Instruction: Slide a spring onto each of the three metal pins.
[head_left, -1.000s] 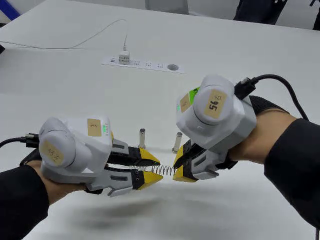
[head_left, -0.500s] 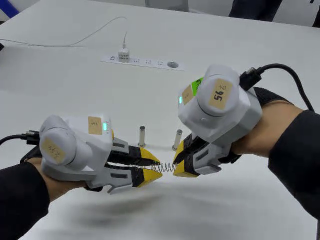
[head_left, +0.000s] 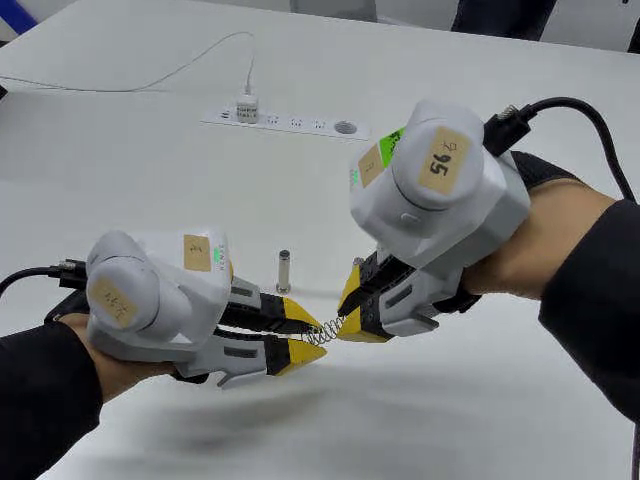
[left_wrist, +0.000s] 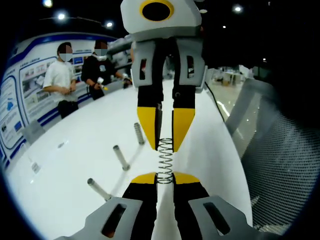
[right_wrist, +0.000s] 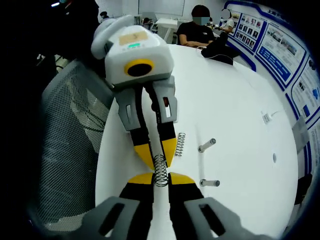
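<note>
A small steel spring (head_left: 325, 333) hangs in the air between my two grippers, a little above the white table (head_left: 150, 190). My left gripper (head_left: 302, 338) is shut on its left end, and my right gripper (head_left: 348, 318) is shut on its right end. In the left gripper view the spring (left_wrist: 165, 161) runs from my own tips (left_wrist: 165, 178) up into the other gripper's yellow tips. Three upright metal pins (left_wrist: 138, 133) (left_wrist: 120, 157) (left_wrist: 98, 189) stand bare to the left of it. One pin (head_left: 284, 270) stands just behind the spring. A second spring (right_wrist: 180, 143) lies on the table near two pins (right_wrist: 206, 145) (right_wrist: 210, 183).
A white power strip (head_left: 300, 127) with a plug (head_left: 248, 108) and a thin cable lies at the back of the table. A mesh chair (right_wrist: 70, 130) stands by the table's edge. People (left_wrist: 60, 80) stand or sit at the far side.
My right gripper has moved left and down toward the left gripper, hiding the second pin in the head view. The stretch of spring between the tips has grown shorter.
</note>
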